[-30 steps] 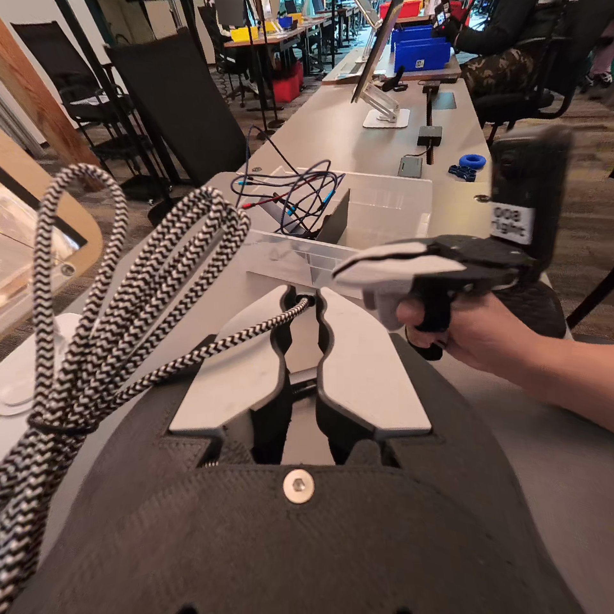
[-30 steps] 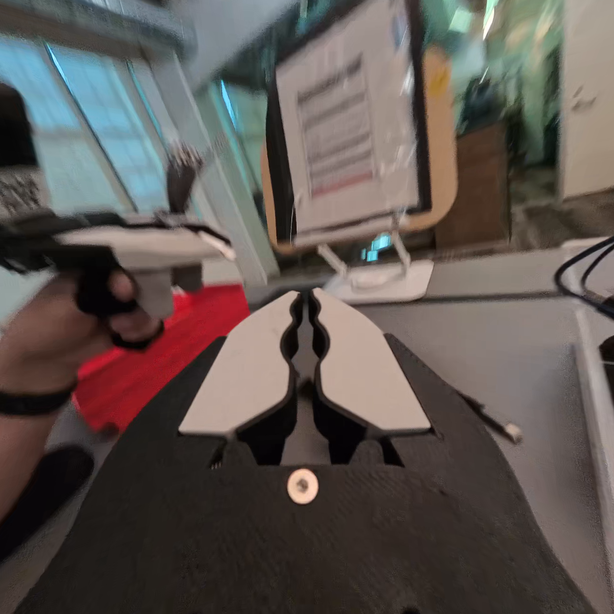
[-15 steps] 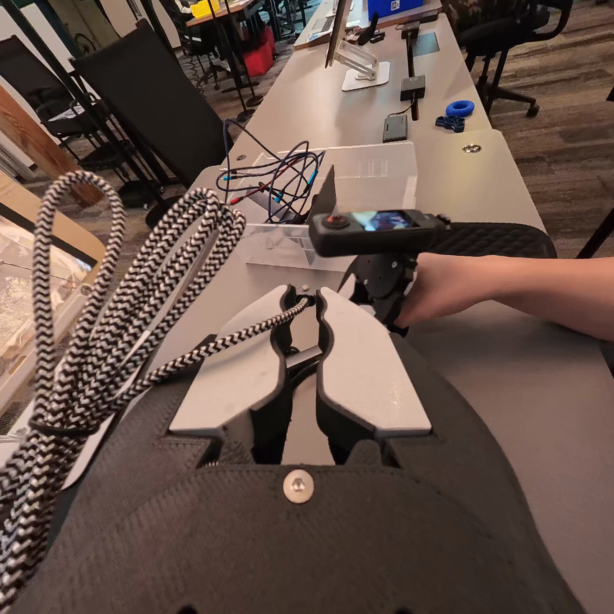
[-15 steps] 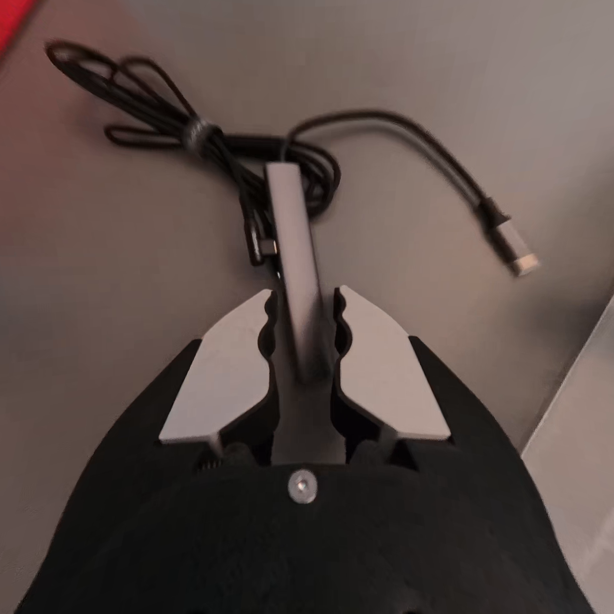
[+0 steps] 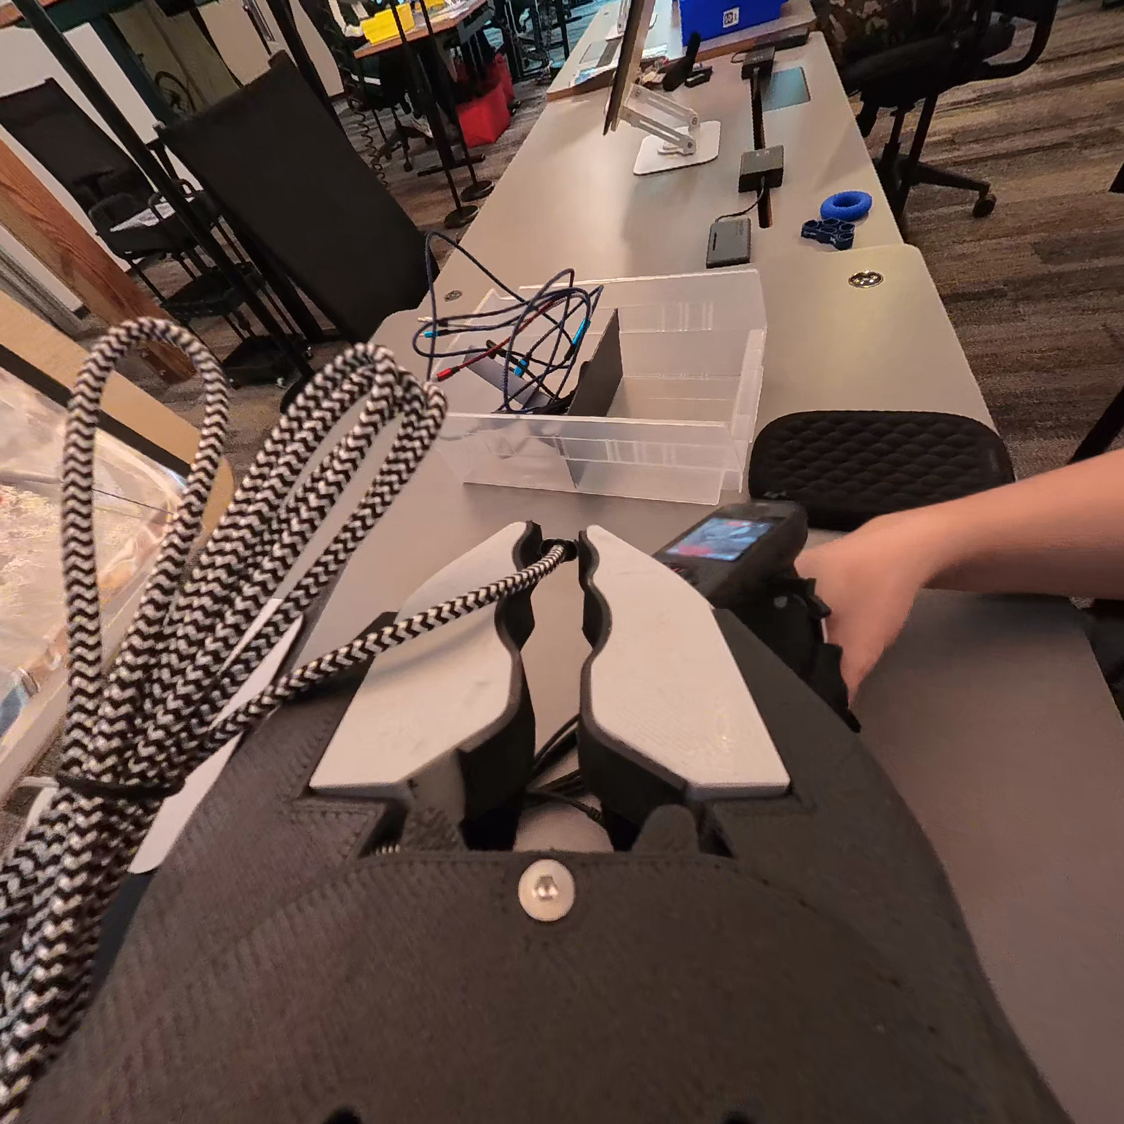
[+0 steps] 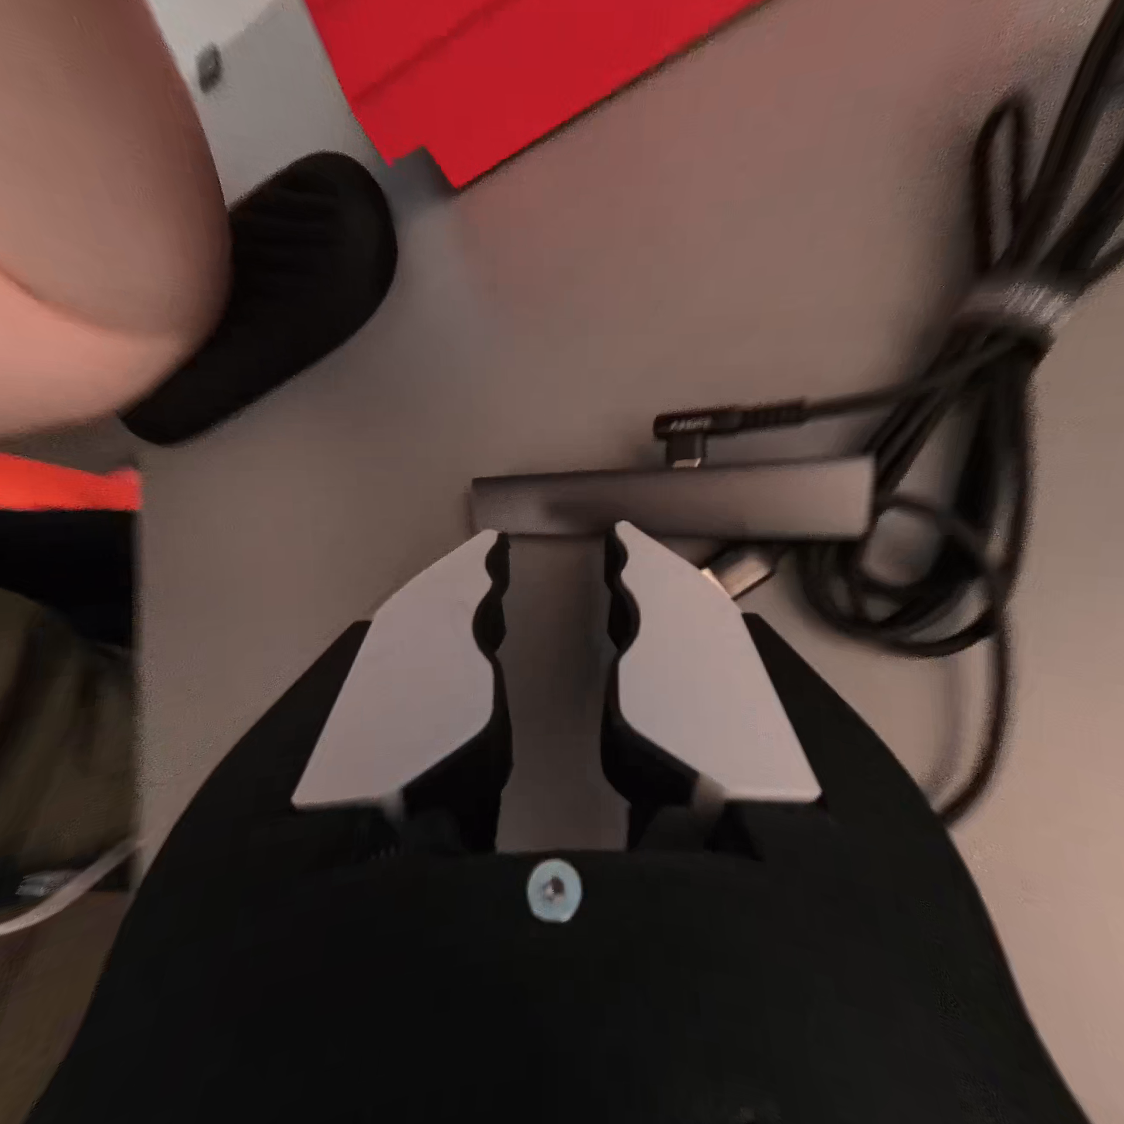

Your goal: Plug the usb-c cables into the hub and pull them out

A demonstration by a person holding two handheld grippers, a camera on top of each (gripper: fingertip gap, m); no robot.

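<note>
In the left wrist view, the left gripper (image 5: pixel 556 550) pinches the end of a black-and-white braided cable (image 5: pixel 255 547) between its nearly closed jaws; the plug itself is hidden at the tips. The rest of that cable, bundled by a tie, loops up and hangs to the left. Ahead on the grey tabletop (image 5: pixel 1003 760) sit a clear divided bin (image 5: pixel 669 426) holding thin blue cables, and a black quilted pad (image 5: pixel 876 462). The right gripper (image 5: pixel 748 565) is low beside the left one, held by a hand (image 5: pixel 863 602).

In the right wrist view, blurred by motion, the right gripper (image 6: pixel 556 541) has its jaws parted around the near end of the grey hub (image 6: pixel 669 505); whether they press on it cannot be told. The hub lies flat on the tabletop with its long axis running left to right across the view. A black angled plug (image 6: pixel 687 435) sits at its far edge, and a black cable bundle (image 6: pixel 973 389) trails off to the right.

The step appears to be bracing the hub for insertion. The right jaws should close squarely across the hub's narrow width so it cannot pivot, and the braided plug should then come in straight along the axis of a free port.
</note>
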